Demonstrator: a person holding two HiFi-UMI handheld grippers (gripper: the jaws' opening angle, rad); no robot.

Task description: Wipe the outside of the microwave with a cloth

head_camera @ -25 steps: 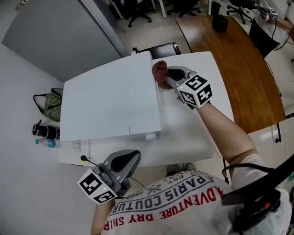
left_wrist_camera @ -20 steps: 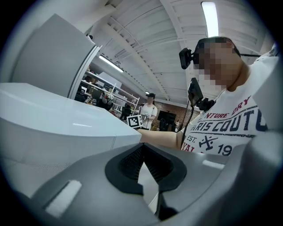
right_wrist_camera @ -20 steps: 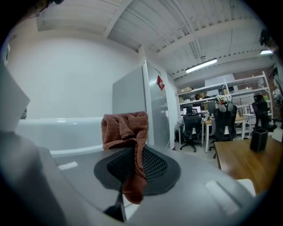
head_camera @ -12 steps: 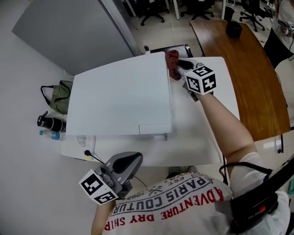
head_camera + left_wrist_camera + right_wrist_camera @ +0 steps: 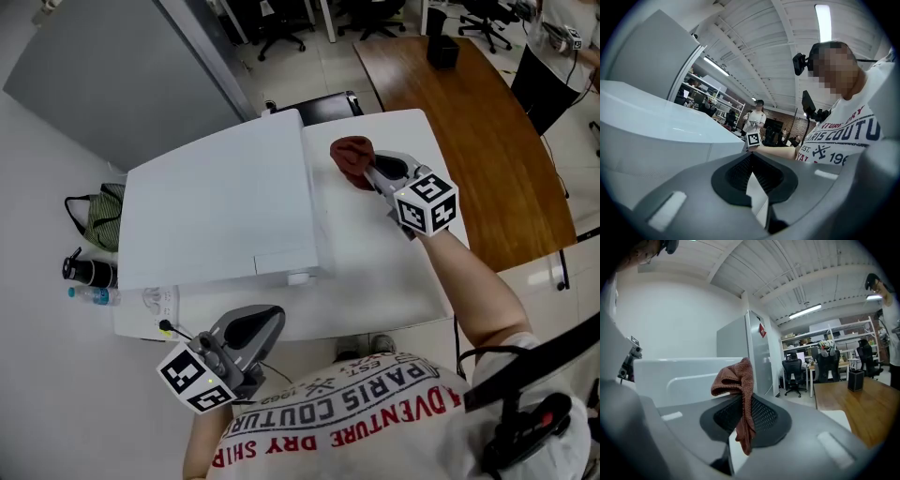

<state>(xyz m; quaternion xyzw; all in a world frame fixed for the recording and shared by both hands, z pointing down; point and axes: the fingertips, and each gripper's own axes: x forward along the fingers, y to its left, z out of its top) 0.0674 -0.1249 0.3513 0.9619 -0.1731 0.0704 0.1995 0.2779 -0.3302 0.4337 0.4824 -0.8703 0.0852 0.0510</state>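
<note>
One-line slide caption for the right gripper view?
Reddish-brown cloth pinched in the right tongs, white microwave ahead.

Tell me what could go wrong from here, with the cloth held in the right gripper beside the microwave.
1. The right gripper pinches only a narrow fold of the cloth; most of it bunches above the jaws, so it may slip out when rubbed against the microwave.
2. The left gripper is shut, empty and apart from the microwave, so nothing steadies it; a firm sideways push might slide it on the table.
</note>
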